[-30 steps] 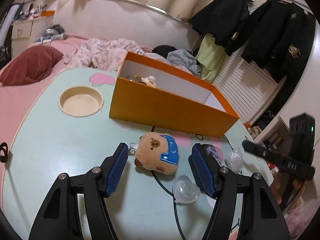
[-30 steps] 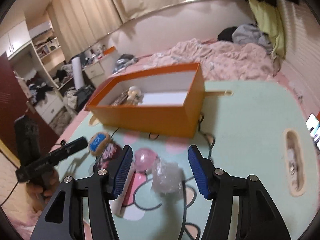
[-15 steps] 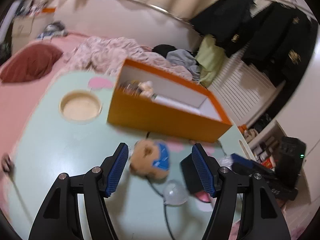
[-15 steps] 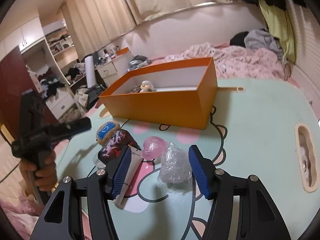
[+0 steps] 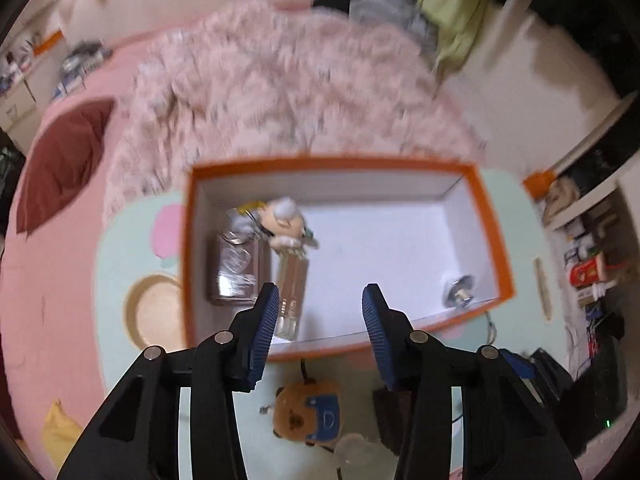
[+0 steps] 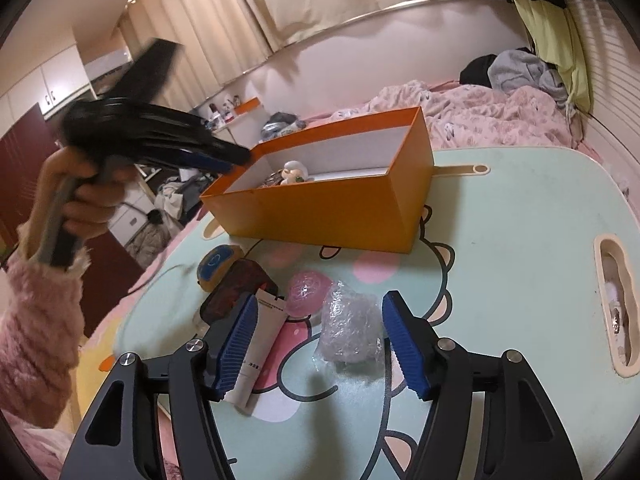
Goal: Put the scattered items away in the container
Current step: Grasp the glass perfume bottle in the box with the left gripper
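Observation:
The orange box (image 5: 332,160) lies below my left gripper (image 5: 320,300), which points steeply down into it. Its jaws are closing with nothing between them. Inside the box are a small doll (image 5: 284,220), a clear bottle (image 5: 292,284) and a clear pack (image 5: 236,272). The brown bear plush (image 5: 308,416) lies on the table in front of the box. My right gripper (image 6: 320,300) is low over the table, its jaws opening around a bubble-wrap bundle (image 6: 350,328) without pressing on it. In the right wrist view a hand holds the left gripper (image 6: 228,160) over the box (image 6: 320,216).
On the mint table (image 6: 520,280) near the bundle lie a pink round piece (image 6: 306,292), a dark red case (image 6: 236,292) and a white tube (image 6: 260,344). A round recess (image 5: 154,312) sits left of the box, a slot (image 6: 616,304) at the right. A bed lies behind.
My left gripper rose from around the bear plush, swung over the box and tipped downward, its jaws narrower; the plush stayed on the table. The right gripper's jaws widened slightly around the bundle.

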